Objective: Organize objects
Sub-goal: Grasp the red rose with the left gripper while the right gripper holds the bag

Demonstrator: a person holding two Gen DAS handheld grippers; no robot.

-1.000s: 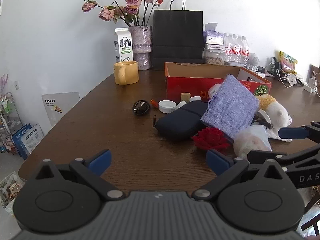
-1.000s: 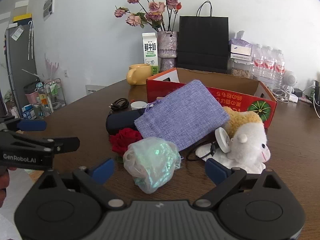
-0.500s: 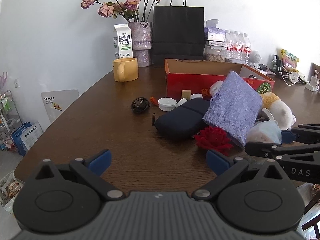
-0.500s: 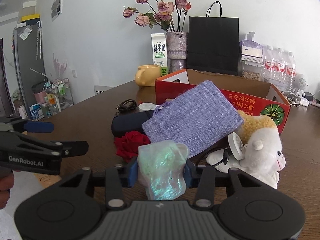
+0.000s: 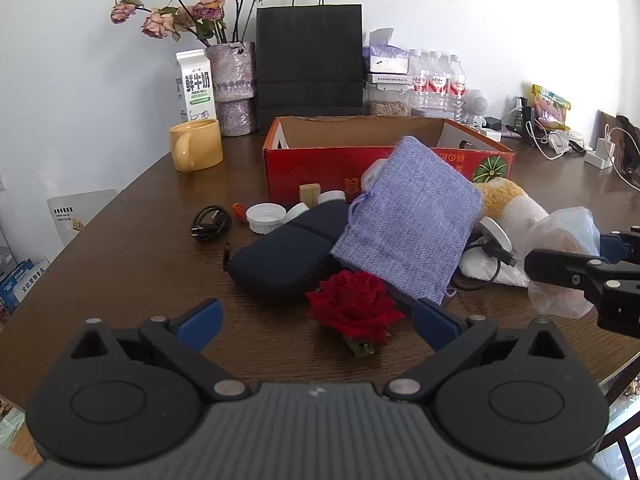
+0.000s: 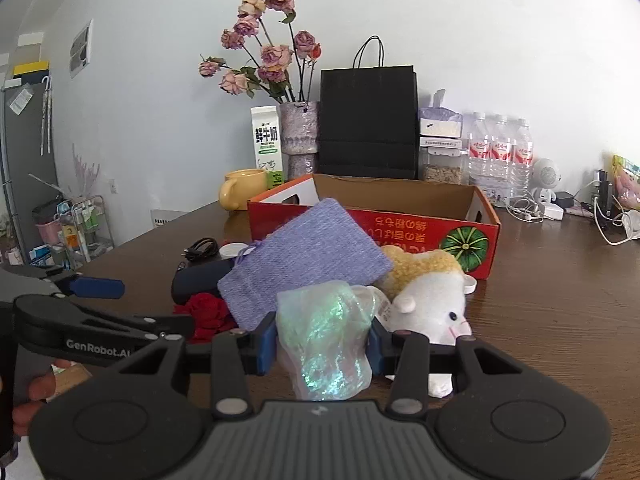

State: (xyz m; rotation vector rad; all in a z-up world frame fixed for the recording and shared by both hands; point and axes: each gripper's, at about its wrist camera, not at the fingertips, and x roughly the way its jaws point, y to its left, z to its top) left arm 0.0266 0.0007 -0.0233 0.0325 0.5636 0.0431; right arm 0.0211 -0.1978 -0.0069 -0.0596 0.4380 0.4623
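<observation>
My right gripper (image 6: 322, 346) is shut on a crumpled iridescent plastic bag (image 6: 326, 340) and holds it above the table; the bag also shows at the right of the left wrist view (image 5: 566, 256). My left gripper (image 5: 316, 320) is open and empty, just in front of a red rose (image 5: 354, 306). Behind the rose lie a dark blue case (image 5: 280, 256), a purple cloth pouch (image 5: 412, 220) and a white and yellow plush sheep (image 6: 428, 296). An open red cardboard box (image 5: 320, 164) stands behind them.
A black cable coil (image 5: 210, 224), white lids (image 5: 266, 216) and a small block (image 5: 309, 192) lie left of the box. A yellow mug (image 5: 196, 144), milk carton (image 5: 194, 86), flower vase (image 5: 236, 88), black paper bag (image 5: 310, 68) and water bottles (image 5: 438, 82) line the wall.
My right gripper closed on the plastic bag and lifted it off the table. My left gripper moved forward toward the rose and stayed open.
</observation>
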